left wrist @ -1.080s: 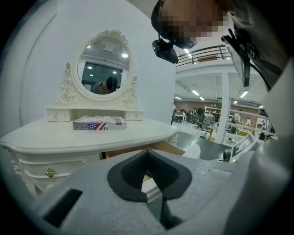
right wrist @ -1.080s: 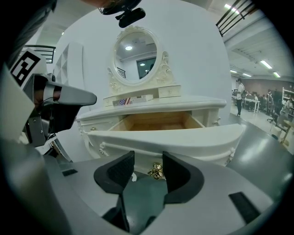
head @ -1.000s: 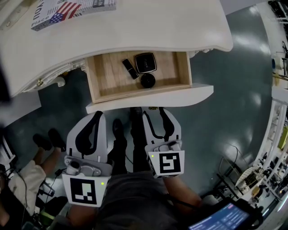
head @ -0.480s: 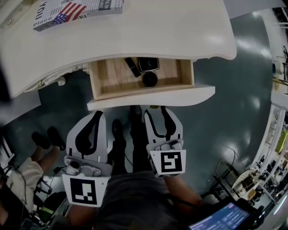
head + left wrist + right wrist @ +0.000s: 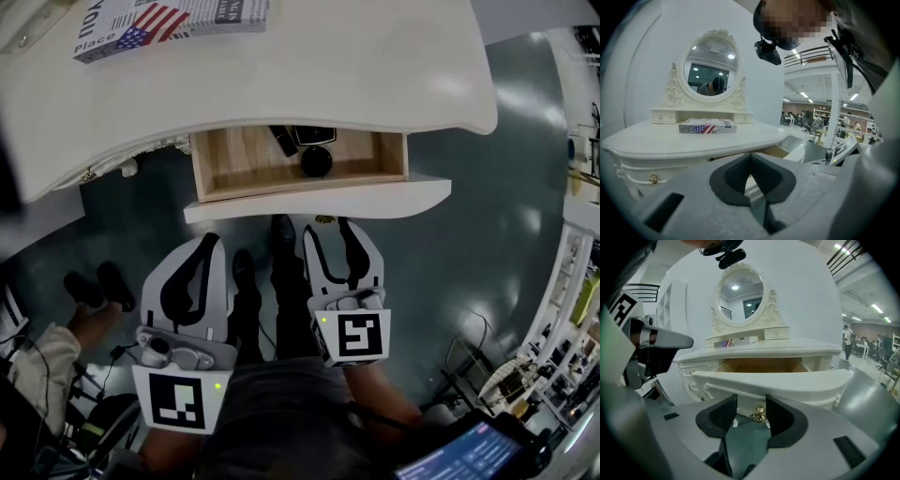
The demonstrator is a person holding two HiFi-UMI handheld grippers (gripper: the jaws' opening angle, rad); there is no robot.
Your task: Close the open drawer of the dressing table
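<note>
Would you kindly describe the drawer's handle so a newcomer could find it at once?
Start at the white dressing table with the oval mirror, then find its open wooden drawer. Low on that drawer's curved white front hangs the small gold handle; unlike the round gold knob on the table's left side, it lines up with the gap between the right gripper's parted jaws.

Two light grey tools are seen in the lower half of the head view, the left tool [image 5: 202,242] and the right tool [image 5: 327,228]. Each is lined inside with black ribbed pads and backed by a white cube [image 5: 180,401] printed with a black square marker and fitted with a small green light [image 5: 217,384]. A silver cylinder [image 5: 155,349] is mounted at the rear of the left one, and a dark grey top [image 5: 272,422] is worn with dark trousers [image 5: 267,323] and black shoes [image 5: 244,267].
</note>
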